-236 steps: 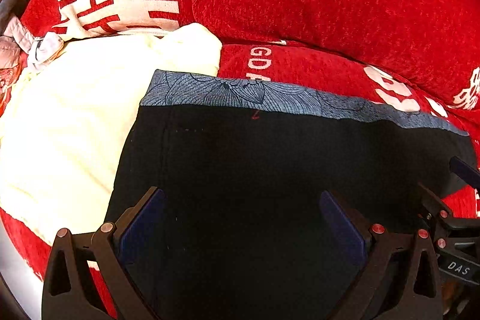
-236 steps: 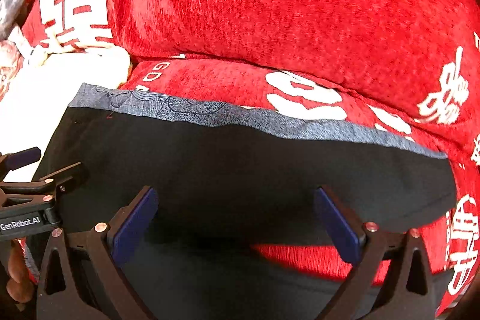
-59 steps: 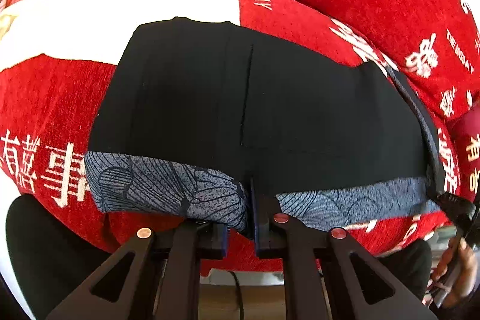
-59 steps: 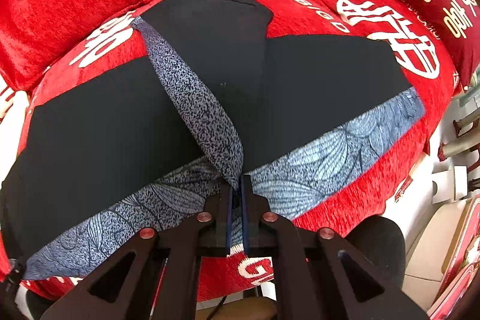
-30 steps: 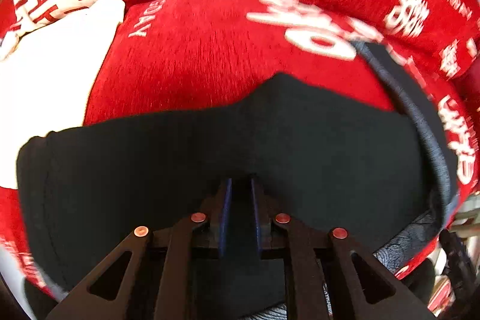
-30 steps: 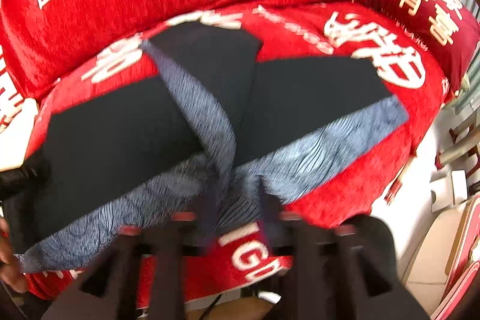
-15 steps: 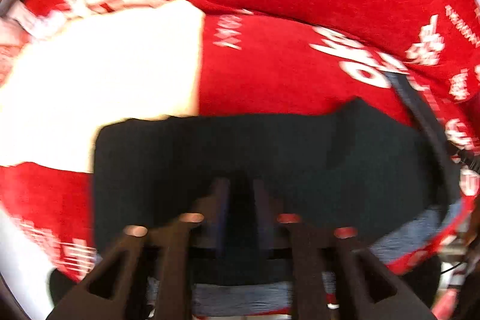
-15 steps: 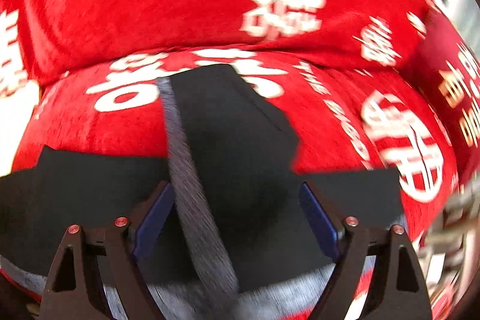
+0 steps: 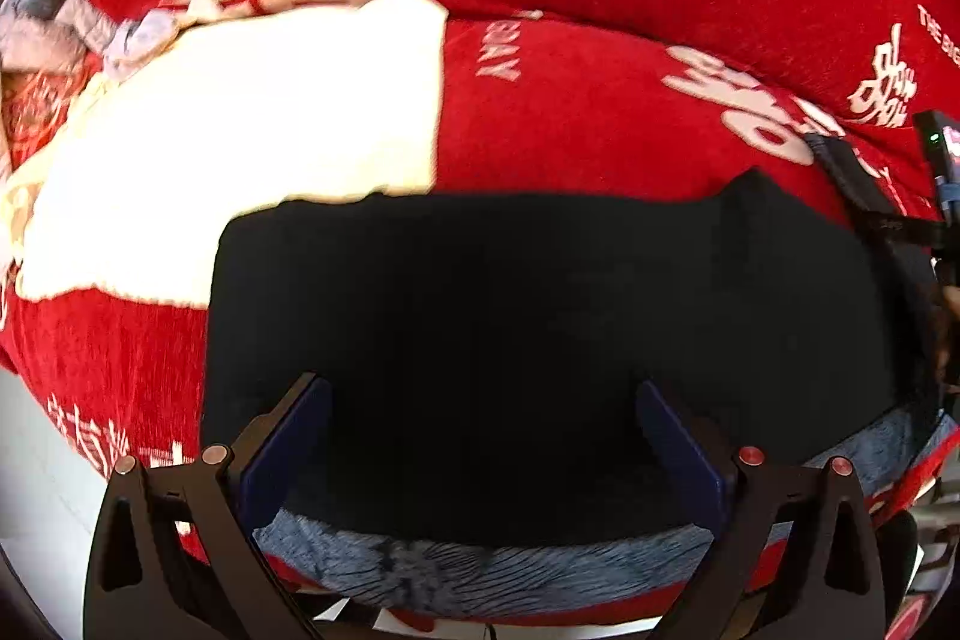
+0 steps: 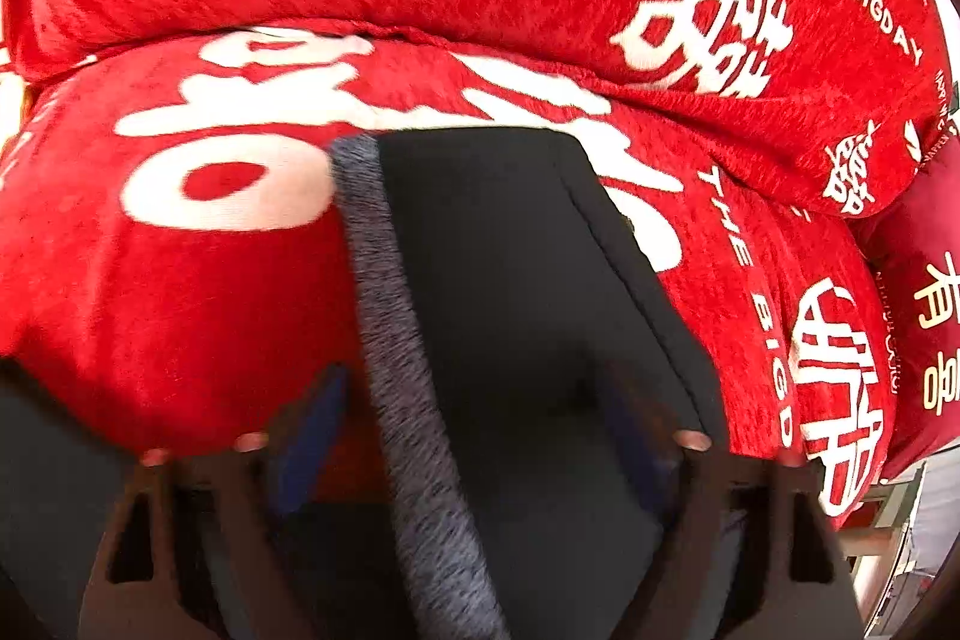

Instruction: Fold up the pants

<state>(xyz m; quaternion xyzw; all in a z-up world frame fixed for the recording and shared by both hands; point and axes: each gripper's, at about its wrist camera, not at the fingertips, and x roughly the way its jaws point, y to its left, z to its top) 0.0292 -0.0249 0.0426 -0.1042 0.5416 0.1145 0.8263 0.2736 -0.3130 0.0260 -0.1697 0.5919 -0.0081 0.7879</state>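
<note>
On the red seat cushion (image 9: pixel 570 118), front half: one pair of black pants (image 9: pixel 540 292), partly folded. They lie just beside the cream cloth (image 9: pixel 240 118) at the cushion's left, and their grey patterned edge (image 9: pixel 480 568) runs along the cushion's front edge.

Left gripper (image 9: pixel 478 388): its jaws have just been opening and now stand wide over the black fabric. Cloth lies under the gap and nothing is pinched.

Right gripper (image 10: pixel 474 382): blurred, and its jaws have just been closing. A grey band (image 10: pixel 390 316) and the black flap beside it lie between them; the pads do not appear to press yet.

Step in hand, as judged: take the loose flap toward the cushion's right for the next fold.

- Seat your right pads on the band and flap together, so both layers travel as one.
- Keep your left claw clear of the laid fabric, or rest it there as an anchor.
- Carry the flap low and level, since the plush cover will likely drag and wrinkle the layer beneath.
</note>
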